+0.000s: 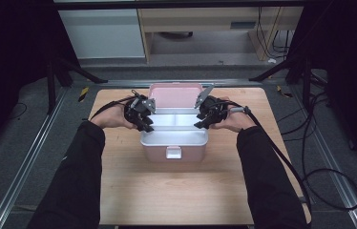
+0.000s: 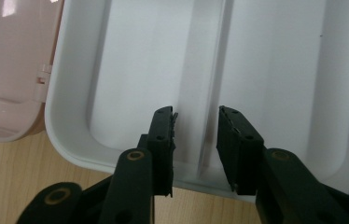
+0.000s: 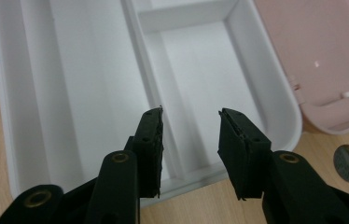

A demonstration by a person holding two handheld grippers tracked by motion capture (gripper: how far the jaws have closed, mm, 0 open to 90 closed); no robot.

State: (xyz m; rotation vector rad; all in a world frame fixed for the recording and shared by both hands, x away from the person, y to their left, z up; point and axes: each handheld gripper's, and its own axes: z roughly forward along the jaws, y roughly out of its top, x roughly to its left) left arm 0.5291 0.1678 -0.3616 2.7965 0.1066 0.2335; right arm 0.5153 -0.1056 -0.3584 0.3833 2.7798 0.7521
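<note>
At the table's centre, a pink storage box [image 1: 174, 138] with lid open toward twelve o'clock has its white inner tray [image 2: 130, 70] approached by the left gripper [image 1: 144, 121] and right gripper [image 1: 204, 120], jaws part-open astride end dividers, nothing held, seemingly for a two-sided lift.

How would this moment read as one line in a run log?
scene: pink box open, white tray inside | left gripper: open, straddling tray divider | right gripper: open, straddling same divider | nothing held
</note>
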